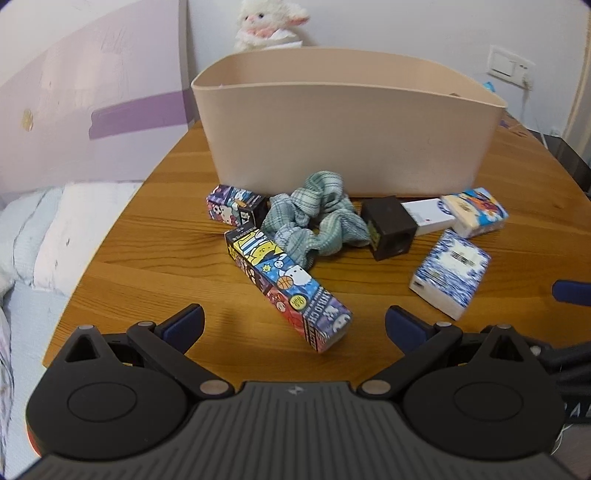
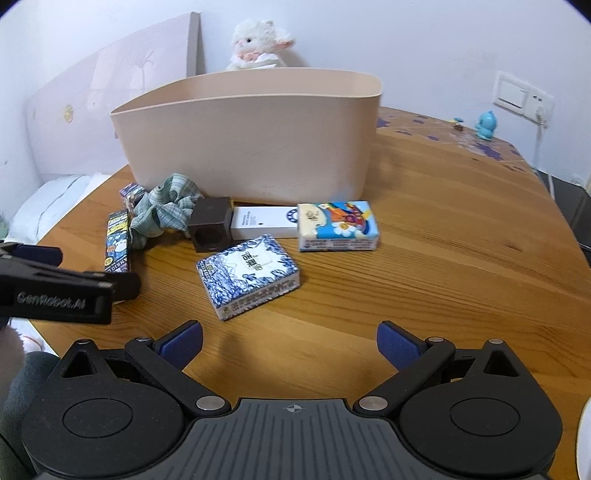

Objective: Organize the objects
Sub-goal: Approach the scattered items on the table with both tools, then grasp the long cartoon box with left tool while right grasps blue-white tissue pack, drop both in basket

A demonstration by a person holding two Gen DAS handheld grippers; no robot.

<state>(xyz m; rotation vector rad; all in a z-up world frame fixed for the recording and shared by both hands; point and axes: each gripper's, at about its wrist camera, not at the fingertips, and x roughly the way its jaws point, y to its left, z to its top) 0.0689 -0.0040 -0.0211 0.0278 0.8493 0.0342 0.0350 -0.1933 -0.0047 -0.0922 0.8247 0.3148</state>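
A beige bin (image 1: 343,136) (image 2: 251,144) stands on the wooden table. In front of it lie a long cartoon box (image 1: 288,288) (image 2: 117,242), a small cartoon box (image 1: 236,208) (image 2: 131,194), a green scrunchie (image 1: 317,218) (image 2: 164,208), a dark cube (image 1: 389,227) (image 2: 210,227), a white box (image 1: 428,216) (image 2: 264,221), a blue-patterned tissue pack (image 1: 450,271) (image 2: 249,275) and a colourful tissue pack (image 1: 476,212) (image 2: 338,225). My left gripper (image 1: 295,325) is open and empty, just short of the long box. My right gripper (image 2: 290,341) is open and empty, just short of the blue tissue pack.
A white plush toy (image 1: 267,24) (image 2: 258,44) sits behind the bin. A small blue figurine (image 2: 485,125) stands at the table's far right. A bed (image 1: 44,236) lies left of the table edge. A wall socket (image 2: 522,98) is at the right.
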